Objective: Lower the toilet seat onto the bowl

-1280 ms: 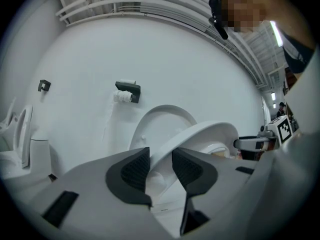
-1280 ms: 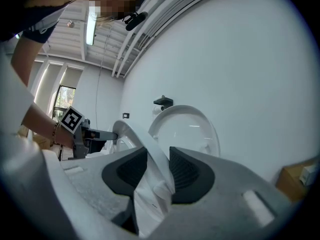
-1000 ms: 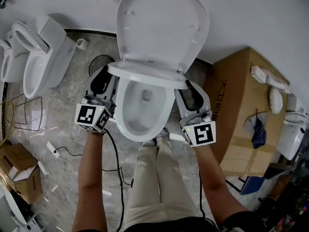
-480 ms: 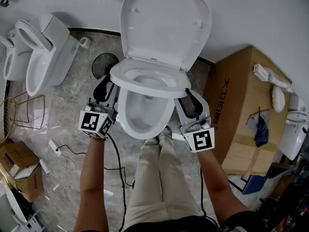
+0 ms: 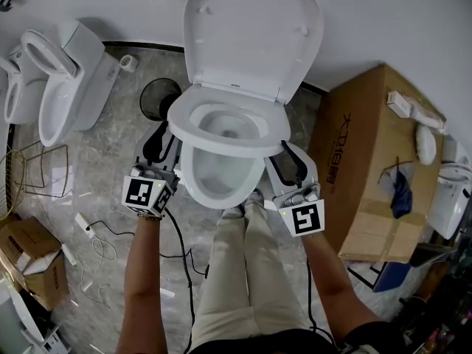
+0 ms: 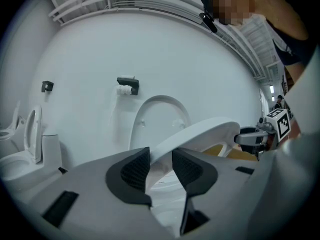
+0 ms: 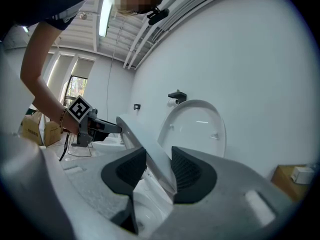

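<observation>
A white toilet stands against the wall with its lid [image 5: 251, 35] upright. The toilet seat [image 5: 225, 124] is a white ring held tilted above the bowl [image 5: 217, 179], its front edge still off the rim. My left gripper [image 5: 168, 133] is shut on the seat's left edge, and my right gripper [image 5: 285, 147] is shut on its right edge. In the left gripper view the seat [image 6: 200, 136] runs between the dark pads of the left gripper [image 6: 160, 161]. The right gripper [image 7: 159, 166] likewise pinches the seat [image 7: 142, 139], with the lid [image 7: 197, 124] behind.
Other white toilets [image 5: 59, 80] stand at the left. A large cardboard box [image 5: 369, 161] sits close on the right. A black round fan [image 5: 158, 98], a wire rack [image 5: 33, 172], floor cables [image 5: 96, 234] and a small carton [image 5: 29, 260] lie to the left. The person's legs [image 5: 243, 271] stand before the bowl.
The seat has swung down from a steep tilt to a flatter one, so its ring opening now shows. Both grippers came down and toward the person with it.
</observation>
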A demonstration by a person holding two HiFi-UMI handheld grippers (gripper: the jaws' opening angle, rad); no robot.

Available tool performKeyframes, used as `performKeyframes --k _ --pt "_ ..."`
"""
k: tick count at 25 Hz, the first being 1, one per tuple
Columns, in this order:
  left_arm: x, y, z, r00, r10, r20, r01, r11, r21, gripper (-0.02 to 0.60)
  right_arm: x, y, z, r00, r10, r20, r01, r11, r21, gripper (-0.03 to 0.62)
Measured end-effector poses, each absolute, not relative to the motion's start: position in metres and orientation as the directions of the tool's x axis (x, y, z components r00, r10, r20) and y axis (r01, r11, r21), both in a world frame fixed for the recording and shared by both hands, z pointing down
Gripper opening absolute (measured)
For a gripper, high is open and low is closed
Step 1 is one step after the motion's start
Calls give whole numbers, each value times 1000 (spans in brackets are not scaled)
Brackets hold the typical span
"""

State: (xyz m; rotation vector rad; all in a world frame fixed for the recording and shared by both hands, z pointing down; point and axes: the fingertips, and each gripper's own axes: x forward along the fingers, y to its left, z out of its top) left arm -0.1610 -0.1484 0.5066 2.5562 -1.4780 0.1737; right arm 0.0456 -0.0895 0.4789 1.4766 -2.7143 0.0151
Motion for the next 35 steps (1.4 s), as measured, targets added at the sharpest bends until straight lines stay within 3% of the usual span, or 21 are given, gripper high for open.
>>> performKeyframes --k 14,16,20,35 --pt "-170 -118 529 513 -820 254 -856 -509 84 140 36 -63 493 -520 -851 66 -853 522 8 147" --pt "-171 -115 532 511 -819 262 -857 -509 83 140 36 -57 501 -535 -837 114 -838 543 54 149" --pt "-173 -107 538 513 -811 281 -855 -512 81 140 37 -38 533 -561 -742 366 -699 662 270 149" --pt "-183 -77 565 510 -788 346 -856 -506 110 140 27 -11 553 -553 -722 415 -689 677 261 155"
